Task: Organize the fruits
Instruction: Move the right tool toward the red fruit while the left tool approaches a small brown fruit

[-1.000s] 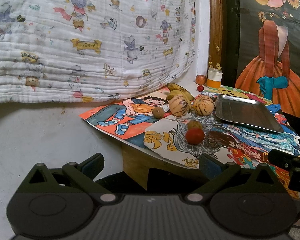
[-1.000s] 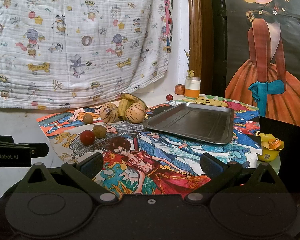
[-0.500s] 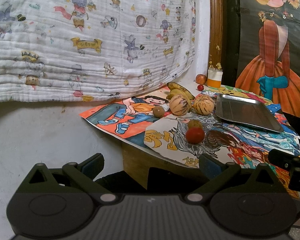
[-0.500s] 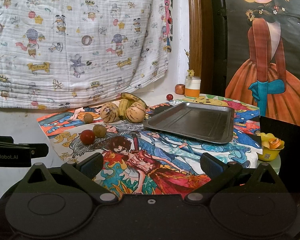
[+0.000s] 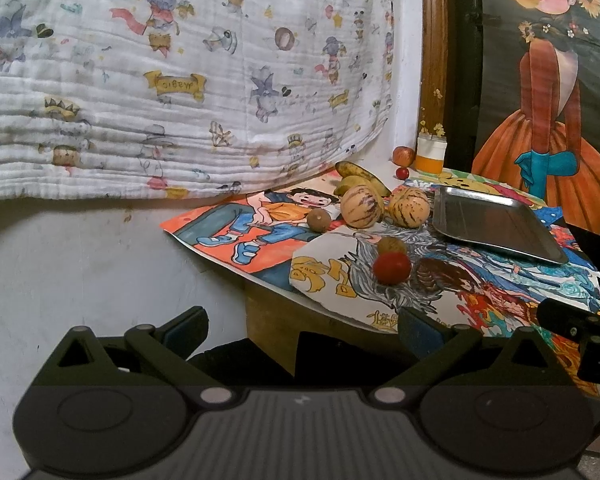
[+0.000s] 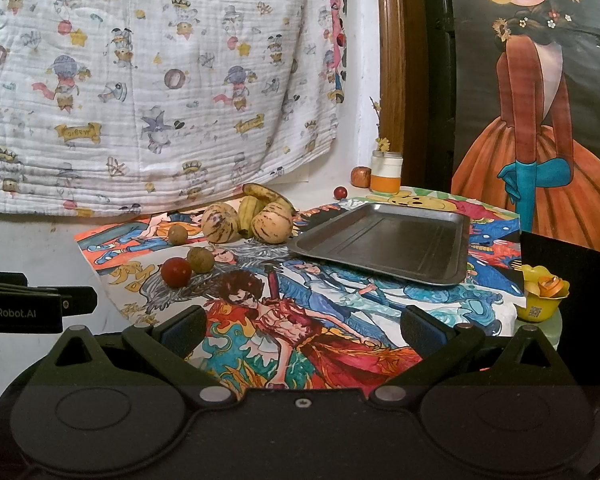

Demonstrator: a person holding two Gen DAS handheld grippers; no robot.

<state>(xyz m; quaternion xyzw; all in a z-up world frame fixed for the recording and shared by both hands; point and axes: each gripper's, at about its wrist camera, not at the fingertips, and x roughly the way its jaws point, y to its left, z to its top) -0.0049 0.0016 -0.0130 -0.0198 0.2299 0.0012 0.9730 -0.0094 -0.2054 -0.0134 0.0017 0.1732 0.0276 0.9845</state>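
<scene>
Both the left gripper (image 5: 302, 326) and right gripper (image 6: 304, 326) hang spread apart and empty, short of the metal tray (image 6: 384, 240); 2 striped melons (image 6: 246, 224) sit just left of it.

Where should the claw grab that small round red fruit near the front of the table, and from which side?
Take the small round red fruit across its widest middle, coming from the front and slightly above. It is a smooth ball, so any lower or higher grip would likely slip. A brown round fruit sits right behind it, so keep the fingers to its left and right. The left claw is open and probably nearest.
</scene>
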